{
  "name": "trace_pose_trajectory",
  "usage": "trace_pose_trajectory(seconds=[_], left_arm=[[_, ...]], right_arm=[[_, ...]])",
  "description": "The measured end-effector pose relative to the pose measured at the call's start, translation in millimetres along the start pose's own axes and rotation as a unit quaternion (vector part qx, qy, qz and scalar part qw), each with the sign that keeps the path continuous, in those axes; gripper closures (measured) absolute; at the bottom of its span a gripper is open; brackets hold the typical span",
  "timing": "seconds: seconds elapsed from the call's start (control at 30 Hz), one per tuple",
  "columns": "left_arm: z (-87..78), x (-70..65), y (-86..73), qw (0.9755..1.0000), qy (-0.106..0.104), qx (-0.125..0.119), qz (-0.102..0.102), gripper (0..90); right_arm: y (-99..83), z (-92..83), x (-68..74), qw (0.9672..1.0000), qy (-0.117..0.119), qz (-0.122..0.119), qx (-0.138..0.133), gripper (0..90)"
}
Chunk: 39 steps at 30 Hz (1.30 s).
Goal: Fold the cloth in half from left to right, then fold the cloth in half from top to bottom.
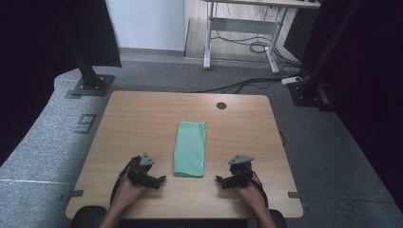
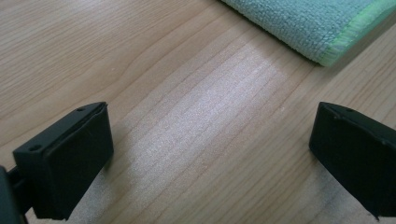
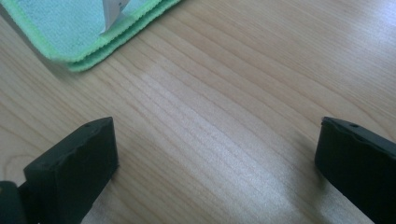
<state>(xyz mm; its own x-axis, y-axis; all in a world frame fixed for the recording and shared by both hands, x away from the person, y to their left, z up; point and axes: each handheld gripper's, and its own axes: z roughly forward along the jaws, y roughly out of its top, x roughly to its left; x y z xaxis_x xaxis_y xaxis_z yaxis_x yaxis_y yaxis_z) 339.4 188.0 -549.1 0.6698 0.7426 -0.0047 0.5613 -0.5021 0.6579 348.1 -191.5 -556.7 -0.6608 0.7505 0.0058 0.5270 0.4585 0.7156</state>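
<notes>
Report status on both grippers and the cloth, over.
Left gripper open, right gripper open, both empty. Folded green microfibre cloth flat between them, untouched. Nothing blocking.

The table (image 1: 142, 118) is light wood with rounded corners and has a dark round hole (image 1: 221, 105) near its far edge. It stands on grey carpet (image 1: 43, 142), with two black stands (image 1: 90, 80) on base plates at its far left and far right, dark curtains (image 1: 47, 33) behind them. Farther back a white desk frame (image 1: 242, 28) stands by the wall, with black cables (image 1: 252, 47) under it that trail across the floor to a white power strip (image 1: 292, 80).
</notes>
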Motion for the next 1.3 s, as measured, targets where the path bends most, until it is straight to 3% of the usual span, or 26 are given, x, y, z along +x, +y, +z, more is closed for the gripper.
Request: trace_pose_trajectory(seconds=[0.73,0.83,1.07,1.3], left_arm=[[1.4,0.9,1.9,1.0,0.003,0.001,-0.005,0.0],[3.1,0.9,6.2,0.9999,0.007,0.004,-0.014,0.0],[1.2,-1.1,24.2,0.9995,0.0,-0.027,-0.016,0.0],[3.5,-4.2,42.8,0.9989,-0.005,-0.043,-0.015,0.3]], right_arm=[[0.6,0.7,0.4,1.0,-0.001,0.001,0.0,0.0],[0.6,0.7,0.4,1.0,-0.001,0.001,0.0,0.0],[0.8,0.9,0.3,1.0,-0.001,0.001,0.0,0.0],[1.1,1.2,0.4,1.0,-0.002,0.002,0.0,0.0]])
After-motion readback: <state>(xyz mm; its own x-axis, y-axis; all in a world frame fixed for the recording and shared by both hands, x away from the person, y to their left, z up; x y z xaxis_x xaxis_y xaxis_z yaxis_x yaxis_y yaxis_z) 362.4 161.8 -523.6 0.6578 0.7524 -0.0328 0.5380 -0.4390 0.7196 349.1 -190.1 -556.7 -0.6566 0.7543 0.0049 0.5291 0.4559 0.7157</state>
